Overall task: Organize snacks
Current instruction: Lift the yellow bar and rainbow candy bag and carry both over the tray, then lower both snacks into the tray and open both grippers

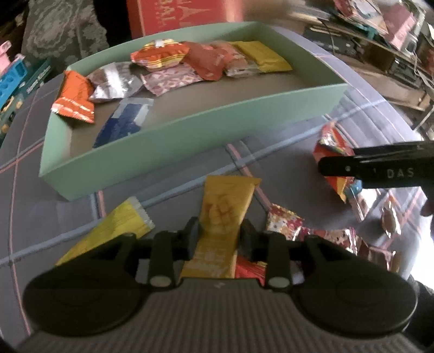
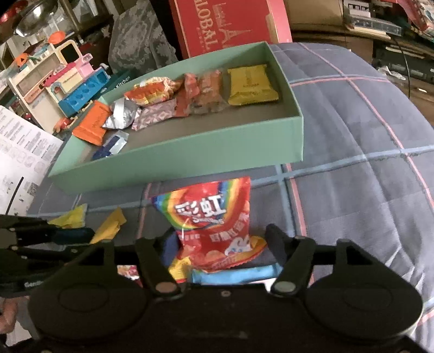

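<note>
My left gripper [image 1: 219, 230] is shut on a yellow snack bar [image 1: 225, 206], one finger on each long edge. Beside it on the plaid cover lie a second yellow wrapper [image 1: 119, 228] and red patterned packets [image 1: 287, 222]. The right gripper [image 2: 221, 241] is shut on a red rainbow candy bag [image 2: 214, 217], which stands upright between its fingers; a blue packet [image 2: 244, 274] lies under it. In the left wrist view that bag [image 1: 331, 144] shows behind the right finger [image 1: 366, 168]. Ahead sits a pale green box [image 1: 190, 141] [image 2: 176, 160] holding several snack packets along its far side.
The plaid bedcover [image 2: 352, 135] stretches away to the right of the box. A red printed carton [image 2: 230, 24] stands behind the box, a toy kitchen set [image 2: 67, 78] and a printed sheet [image 2: 21, 157] to its left. Cluttered shelves [image 1: 379, 40] fill the far right.
</note>
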Motion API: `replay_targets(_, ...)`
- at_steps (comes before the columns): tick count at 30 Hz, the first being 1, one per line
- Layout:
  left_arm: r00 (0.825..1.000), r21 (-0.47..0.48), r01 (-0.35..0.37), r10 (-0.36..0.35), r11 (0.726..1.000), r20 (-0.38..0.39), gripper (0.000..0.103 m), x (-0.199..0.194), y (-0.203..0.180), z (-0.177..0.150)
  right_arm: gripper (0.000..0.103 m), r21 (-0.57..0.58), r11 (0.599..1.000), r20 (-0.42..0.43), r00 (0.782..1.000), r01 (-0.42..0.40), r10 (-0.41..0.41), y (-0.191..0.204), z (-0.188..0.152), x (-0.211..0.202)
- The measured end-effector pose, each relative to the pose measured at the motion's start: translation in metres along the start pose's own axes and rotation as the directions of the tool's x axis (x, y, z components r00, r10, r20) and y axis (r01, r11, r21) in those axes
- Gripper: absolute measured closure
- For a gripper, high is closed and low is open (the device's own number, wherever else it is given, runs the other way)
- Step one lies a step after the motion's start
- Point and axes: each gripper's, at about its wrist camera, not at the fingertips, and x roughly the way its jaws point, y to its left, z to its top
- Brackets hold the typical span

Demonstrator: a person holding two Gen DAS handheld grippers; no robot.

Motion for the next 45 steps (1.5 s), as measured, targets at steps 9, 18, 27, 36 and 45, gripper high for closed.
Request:
replay_targets(9,1.0,0.044,0.012,-0.011,0.999,-0.012,0.078,0.007,-0.006,-0.001,0.033,-0.153,0.988,0.02,0.999,0.035,-0.032,0.014,-0.006,0.004)
replay_targets(18,1.0,-0.059,0.004,-0.003,0.998,0.016,0.089,-0.004,0.003,0.006,0.052,-0.014,1.0,0.033,0.999,-0.012,0.012,-0.001,0.009,-0.009)
replay_targets(27,0.995,-0.144,0.032,-0.018,0.989,0.103,0.089,-0.04,0.019,0.008,0.053,0.029,0.999,0.058,0.998,-0.018,0.017,-0.002,0.011,-0.029)
replay_targets(36,0.977,-0.214,-0.035,0.078,0.976,0.196,0.089,-0.072,0.053,0.031,0.053,-0.001,1.0,0.15,0.988,-0.024,0.024,0.009,0.047,-0.058)
replay_targets(45,0.958,-0.256,-0.137,0.193,0.957,0.211,0.089,-0.059,0.109,0.081,0.053,0.029,1.0,0.176,0.984,0.005,-0.01,0.0,0.103,-0.038)
